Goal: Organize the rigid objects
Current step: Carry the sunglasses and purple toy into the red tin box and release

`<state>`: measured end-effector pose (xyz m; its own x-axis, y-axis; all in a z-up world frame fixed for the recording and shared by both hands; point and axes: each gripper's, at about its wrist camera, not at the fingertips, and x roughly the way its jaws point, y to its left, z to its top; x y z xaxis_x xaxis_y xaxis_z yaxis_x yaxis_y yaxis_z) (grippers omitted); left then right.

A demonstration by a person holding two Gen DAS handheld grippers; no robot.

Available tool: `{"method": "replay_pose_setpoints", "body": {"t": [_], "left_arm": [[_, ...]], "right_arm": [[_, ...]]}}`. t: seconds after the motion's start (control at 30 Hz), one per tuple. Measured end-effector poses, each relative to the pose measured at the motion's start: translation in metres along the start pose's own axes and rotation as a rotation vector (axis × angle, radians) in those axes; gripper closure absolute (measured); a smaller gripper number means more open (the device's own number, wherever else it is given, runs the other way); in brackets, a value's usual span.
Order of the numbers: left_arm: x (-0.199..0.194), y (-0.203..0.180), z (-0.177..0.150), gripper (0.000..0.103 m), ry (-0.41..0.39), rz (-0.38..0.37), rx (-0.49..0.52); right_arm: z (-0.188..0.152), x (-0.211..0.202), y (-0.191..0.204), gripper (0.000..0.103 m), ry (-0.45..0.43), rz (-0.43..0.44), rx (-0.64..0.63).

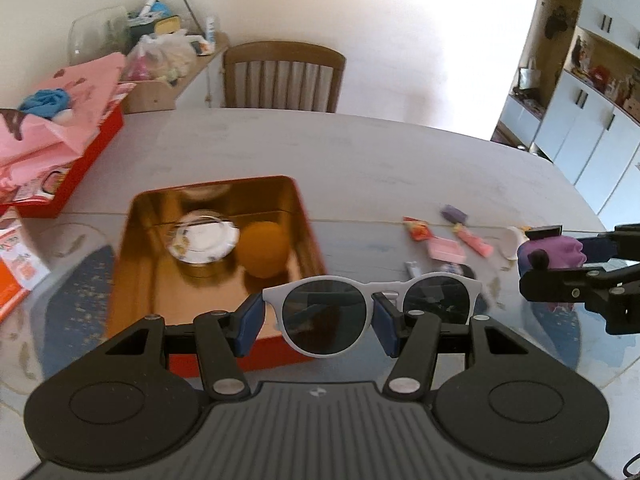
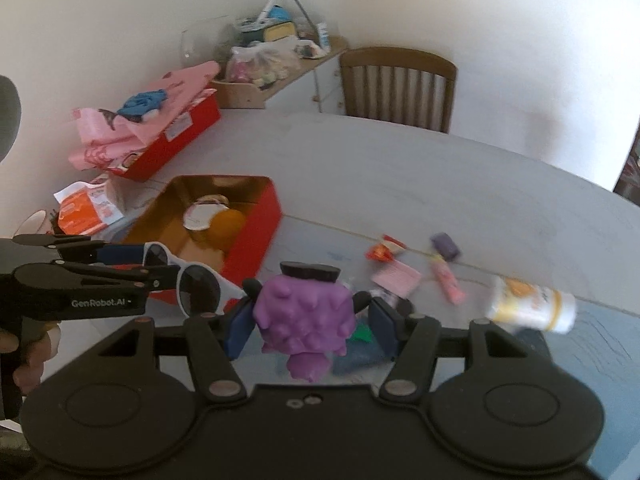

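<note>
Sunglasses [image 1: 372,304] sat pinched by one lens in left tongs [image 1: 318,320], just short of the red tin [image 1: 132,216] ahead; right tongs [image 2: 308,320] gripped purple toy [image 2: 306,312] over the counter [image 2: 400,168]. Best: carry forward over the rim, lower, release.

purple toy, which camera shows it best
The right wrist view. There the purple toy sits centred and close between the right gripper fingers, its bumpy body and black cap plain. The left wrist view shows only part of it at the far right edge, side-on, largely hidden by that gripper.
</note>
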<state>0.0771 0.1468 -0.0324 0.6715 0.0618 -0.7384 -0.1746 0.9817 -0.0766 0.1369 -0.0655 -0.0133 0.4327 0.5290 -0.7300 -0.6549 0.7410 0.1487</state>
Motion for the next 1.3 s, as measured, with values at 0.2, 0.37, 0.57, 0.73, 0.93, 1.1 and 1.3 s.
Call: {"method": "replay_pose_setpoints", "body": {"t": [0.2, 0.37, 0.57, 0.73, 0.93, 1.1, 1.3], "left_arm": [[0.008, 0.038, 0.008, 0.046, 0.004, 0.032, -0.017], [0.019, 0.065, 0.014, 0.046, 0.015, 0.051, -0.018], [0.040, 0.082, 0.017, 0.046, 0.038, 0.069, 0.016], [0.058, 0.088, 0.017, 0.046, 0.063, 0.082, 0.044], [0.071, 0.092, 0.018, 0.046, 0.082, 0.067, 0.055], [0.081, 0.094, 0.018, 0.046, 0.091, 0.058, 0.071], [0.095, 0.096, 0.015, 0.046, 0.117, 0.060, 0.076]], "right_arm": [[0.026, 0.027, 0.030, 0.042, 0.005, 0.010, -0.033], [0.046, 0.053, 0.053, 0.042, 0.009, 0.010, -0.056], [0.073, 0.091, 0.074, 0.042, 0.015, 0.001, -0.079], [0.094, 0.130, 0.083, 0.042, 0.030, -0.021, -0.076], [0.105, 0.168, 0.095, 0.042, 0.058, -0.038, -0.090], [0.109, 0.195, 0.102, 0.042, 0.090, -0.064, -0.104], [0.107, 0.211, 0.100, 0.042, 0.116, -0.088, -0.106]]}}
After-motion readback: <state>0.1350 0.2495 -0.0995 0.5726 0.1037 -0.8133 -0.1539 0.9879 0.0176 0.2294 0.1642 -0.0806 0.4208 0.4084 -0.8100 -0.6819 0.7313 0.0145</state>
